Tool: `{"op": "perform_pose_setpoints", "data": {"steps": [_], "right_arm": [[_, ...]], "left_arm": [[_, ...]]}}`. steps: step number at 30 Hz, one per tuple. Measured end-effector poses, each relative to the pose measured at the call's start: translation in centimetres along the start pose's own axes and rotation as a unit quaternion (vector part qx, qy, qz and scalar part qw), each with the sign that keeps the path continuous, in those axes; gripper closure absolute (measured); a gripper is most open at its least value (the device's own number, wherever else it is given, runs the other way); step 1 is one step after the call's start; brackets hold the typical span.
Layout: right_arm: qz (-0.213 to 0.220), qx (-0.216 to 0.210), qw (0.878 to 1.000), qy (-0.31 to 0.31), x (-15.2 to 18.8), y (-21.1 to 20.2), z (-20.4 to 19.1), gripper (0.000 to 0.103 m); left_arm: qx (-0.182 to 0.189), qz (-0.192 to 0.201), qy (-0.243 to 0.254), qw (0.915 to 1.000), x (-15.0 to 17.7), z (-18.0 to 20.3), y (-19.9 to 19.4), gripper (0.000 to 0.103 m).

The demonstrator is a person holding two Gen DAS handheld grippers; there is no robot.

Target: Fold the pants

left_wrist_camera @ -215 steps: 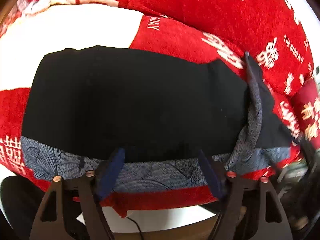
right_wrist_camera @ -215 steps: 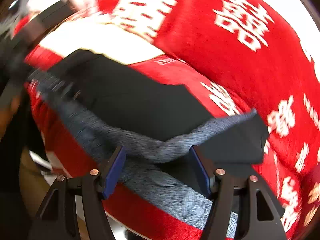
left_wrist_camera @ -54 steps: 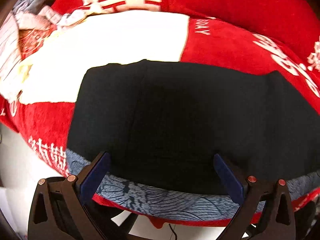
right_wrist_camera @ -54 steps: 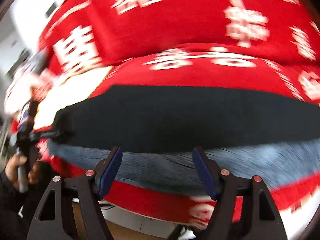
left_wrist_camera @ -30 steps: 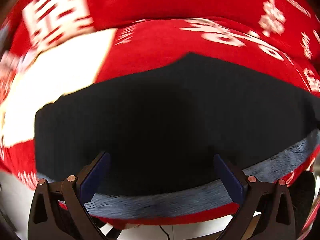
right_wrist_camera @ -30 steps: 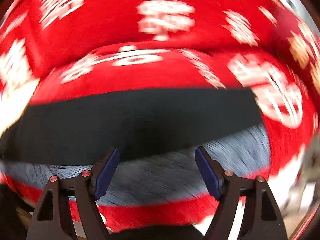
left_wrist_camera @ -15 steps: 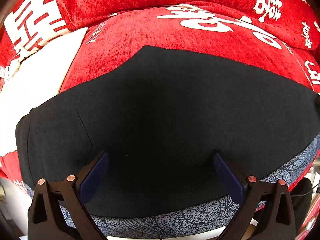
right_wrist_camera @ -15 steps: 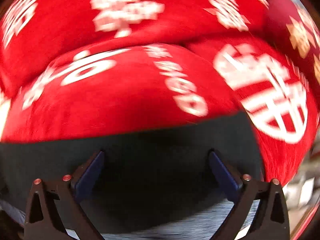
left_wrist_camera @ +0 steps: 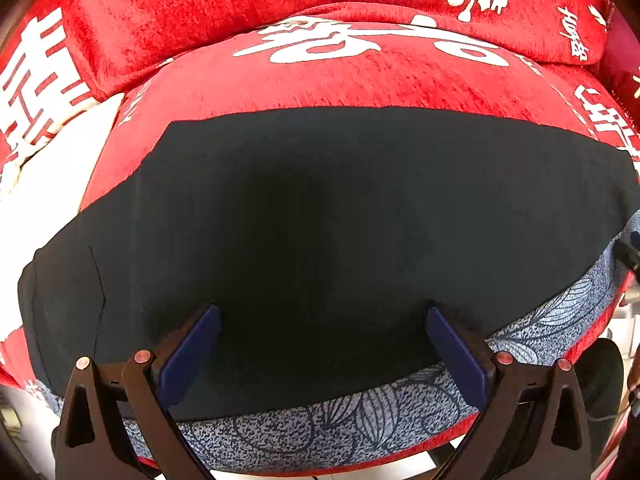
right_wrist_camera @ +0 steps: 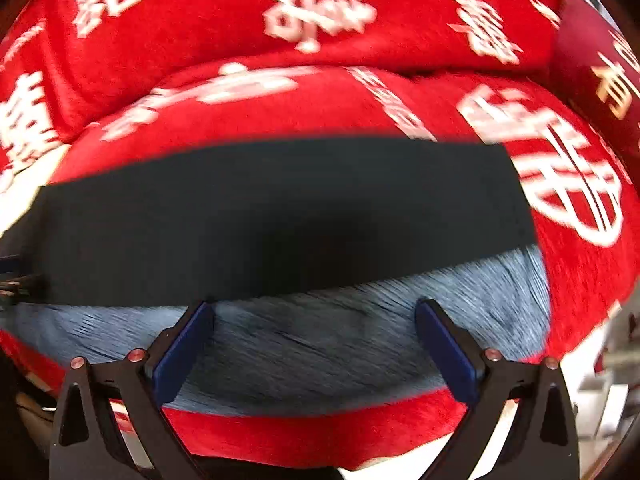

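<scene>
the right wrist view is smeared by motion: the leaf print on the grey band [right_wrist_camera: 360, 344] of the pants [right_wrist_camera: 280, 216] cannot be made out there. the pants run off the left edge. in the left wrist view a dark object [left_wrist_camera: 628, 252] at the right edge is cut off and cannot be identified.

Bright, fisheye-warped, right view (apparently) motion-blurred
</scene>
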State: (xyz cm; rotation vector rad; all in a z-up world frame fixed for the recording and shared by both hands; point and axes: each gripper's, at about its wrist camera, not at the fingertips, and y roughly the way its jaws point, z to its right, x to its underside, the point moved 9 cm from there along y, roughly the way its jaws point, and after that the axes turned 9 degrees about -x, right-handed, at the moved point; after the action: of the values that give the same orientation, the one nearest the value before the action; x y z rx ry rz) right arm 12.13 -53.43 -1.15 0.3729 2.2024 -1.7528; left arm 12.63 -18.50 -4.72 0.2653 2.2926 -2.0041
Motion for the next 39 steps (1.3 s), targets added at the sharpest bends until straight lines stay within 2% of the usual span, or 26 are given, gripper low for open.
{"op": "perform_pose_setpoints", "data": {"steps": [3,5,7,10,12,16,17,18,19,20,24,25,27,30,32,33,35,37,39], "right_arm": [[0.003,0.024,0.999,0.032,-0.2,-0.6,3.5,0.001],[0.003,0.021,0.998,0.061,-0.2,-1.0,5.4,0.001],[0.001,0.01,0.998,0.064,-0.2,-1.3,5.4,0.001],[-0.012,0.058,0.997,0.041,-0.1,-1.3,5.2,0.0],[-0.001,0.073,0.997,0.033,-0.4,-2.3,4.4,0.0],[0.019,0.048,0.999,0.01,-1.5,-3.2,1.7,0.0],[0.02,0.043,0.999,0.003,-1.6,-3.0,1.2,0.0],[0.017,0.04,0.999,0.0,-1.5,-2.8,0.8,0.0],[0.012,0.039,0.999,0.002,-1.5,-2.4,0.9,0.0],[0.008,0.039,0.999,0.006,-1.4,-2.2,1.0,0.0],[0.018,0.035,0.997,0.069,-0.4,-3.1,4.3,0.0],[0.023,0.035,0.995,0.089,-0.1,-3.5,5.6,0.0],[0.028,0.051,0.99,0.128,1.1,-4.6,8.7,0.0],[0.04,0.058,0.981,0.182,3.2,-6.3,12.6,0.0],[0.044,0.045,0.974,0.217,4.9,-7.0,14.0,0.0],[0.044,0.037,0.972,0.226,5.5,-7.1,14.2,0.0],[0.045,0.017,0.972,0.231,6.6,-6.8,13.5,0.0],[0.047,-0.005,0.975,0.216,6.7,-6.0,12.1,0.0],[0.049,-0.023,0.979,0.197,6.1,-4.9,10.6,0.0]], "left_arm": [[-0.003,0.0,-0.005,1.0,0.2,-0.3,-0.1,0.0],[-0.006,-0.006,-0.009,0.9999,0.3,-0.4,-0.2,0.0],[-0.013,-0.008,-0.011,0.9998,0.6,-0.6,-0.3,0.0],[-0.037,-0.001,-0.019,0.9991,1.3,-2.5,-0.7,0.0],[-0.048,-0.002,-0.043,0.998,1.8,-5.4,-0.6,0.0],[-0.064,-0.03,-0.13,0.989,3.5,-13.0,1.0,0.0],[-0.056,-0.038,-0.157,0.9853,4.2,-14.9,1.5,0.0],[-0.018,-0.039,-0.193,0.9803,4.9,-16.7,1.8,0.0],[-0.023,-0.037,-0.208,0.9773,5.3,-18.0,1.8,0.0],[-0.05,-0.042,-0.217,0.9741,6.1,-19.7,1.9,0.0],[-0.01,-0.046,-0.254,0.9662,8.6,-22.8,2.5,0.0],[0.003,-0.042,-0.253,0.9665,8.9,-22.9,2.6,0.0],[-0.022,-0.042,-0.248,0.9676,9.6,-23.5,2.7,0.0],[-0.017,-0.052,-0.264,0.963,10.2,-24.0,2.6,0.0],[-0.043,-0.061,-0.271,0.9596,10.6,-24.2,2.0,0.0],[-0.069,-0.064,-0.269,0.9585,10.5,-24.1,1.3,0.0],[-0.076,-0.051,-0.248,0.9645,9.3,-22.5,0.1,0.0],[-0.064,-0.031,-0.203,0.9767,7.2,-19.0,-1.3,0.0],[-0.047,-0.01,-0.139,0.9891,4.5,-13.9,-2.6,0.0]]}}
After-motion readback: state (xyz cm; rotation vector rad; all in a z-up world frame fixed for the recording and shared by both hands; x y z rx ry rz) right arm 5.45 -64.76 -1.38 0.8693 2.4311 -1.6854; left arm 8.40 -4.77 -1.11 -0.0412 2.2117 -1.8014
